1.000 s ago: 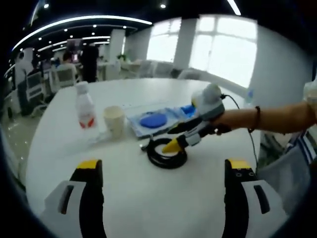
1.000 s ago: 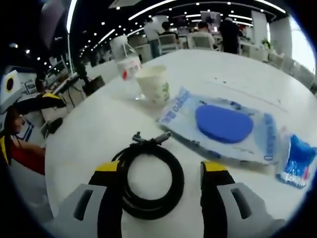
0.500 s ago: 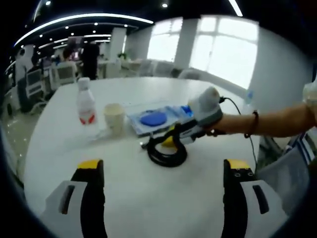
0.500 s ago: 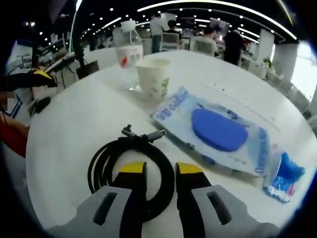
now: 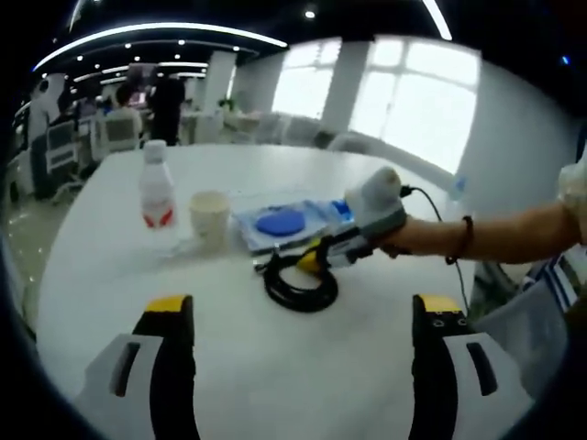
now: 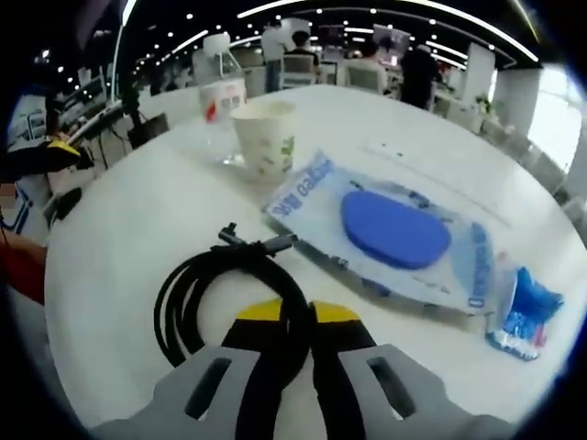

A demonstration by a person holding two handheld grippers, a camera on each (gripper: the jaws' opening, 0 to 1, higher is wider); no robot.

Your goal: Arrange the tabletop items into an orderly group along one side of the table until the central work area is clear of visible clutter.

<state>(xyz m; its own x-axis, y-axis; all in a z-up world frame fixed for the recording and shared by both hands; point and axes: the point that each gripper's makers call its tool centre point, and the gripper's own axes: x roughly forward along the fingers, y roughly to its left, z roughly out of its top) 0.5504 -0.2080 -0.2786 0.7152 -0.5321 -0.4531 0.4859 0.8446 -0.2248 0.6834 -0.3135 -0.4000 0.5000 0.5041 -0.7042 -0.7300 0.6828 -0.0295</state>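
We have the right tongs (image 6: 292,316) closed on the near arc of the coiled black cable (image 6: 229,293), the yellow tips pinching the strands with only the cable's thickness between them. In the left gripper view the same tongs (image 5: 312,261) show from the side, tips down on the coil (image 5: 298,286), which sits out ahead of our left tongs (image 5: 303,316) and roughly between their jaws. Those left tongs stand wide apart and hold nothing, low over the bare white table (image 5: 275,385).

Beyond the right tongs' tips and to their right lies the clear pouch with the blue pad (image 6: 394,234), one corner close to the cable's plug ends. Further right, near the table edge, sits a small blue packet (image 6: 527,316). Ahead and slightly left of the tips stands the paper cup (image 6: 266,137), and just behind it the water bottle (image 6: 220,115) with its red label, the two close together.

As we judge it, the tidying has barely begun. The cable is gripped, but we cannot tell whether it has left the tabletop, and it sits in the middle of the work area. The bottle and cup already make a loose pair; the pouch and packet lie scattered beside them. Cable, pouch and packet all remain to be lined up along one side.
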